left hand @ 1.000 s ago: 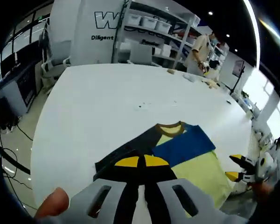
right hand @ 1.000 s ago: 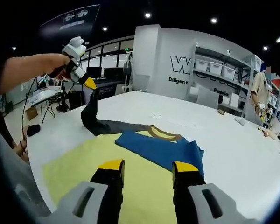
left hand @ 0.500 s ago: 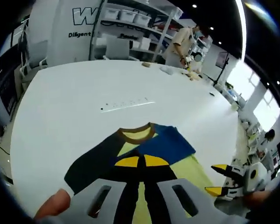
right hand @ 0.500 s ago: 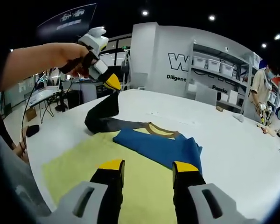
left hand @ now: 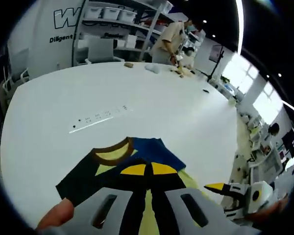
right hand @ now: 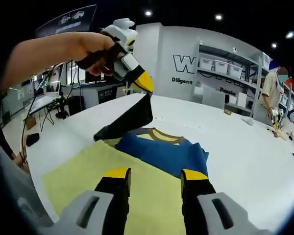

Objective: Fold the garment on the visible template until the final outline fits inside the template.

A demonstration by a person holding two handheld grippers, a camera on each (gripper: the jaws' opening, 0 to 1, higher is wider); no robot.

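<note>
A shirt lies on the white table [left hand: 152, 105]. It has a yellow-green body [right hand: 88, 171], a brown collar [right hand: 162, 134] and a blue sleeve [right hand: 161, 152] folded across the chest. My left gripper [left hand: 147, 169] is shut on the dark sleeve [right hand: 130, 118] and holds it lifted above the shirt near the collar. In the right gripper view, the left gripper [right hand: 144, 83] shows in a person's hand. My right gripper [right hand: 155, 174] stands open just above the yellow-green body with nothing between its jaws. It enters the left gripper view as the right gripper [left hand: 218, 188] at lower right.
A row of small dark marks [left hand: 100, 116] runs across the table beyond the shirt. A person [left hand: 172, 35] stands at the far end by small items [left hand: 154, 68]. Shelves with bins [right hand: 220, 68] and chairs [left hand: 99, 50] line the back wall. The table's edge [left hand: 235, 147] curves close on the right.
The left gripper has carried the dark sleeve higher and inward, from the shirt's outer side toward the collar. The right gripper has stayed open over the body.
</note>
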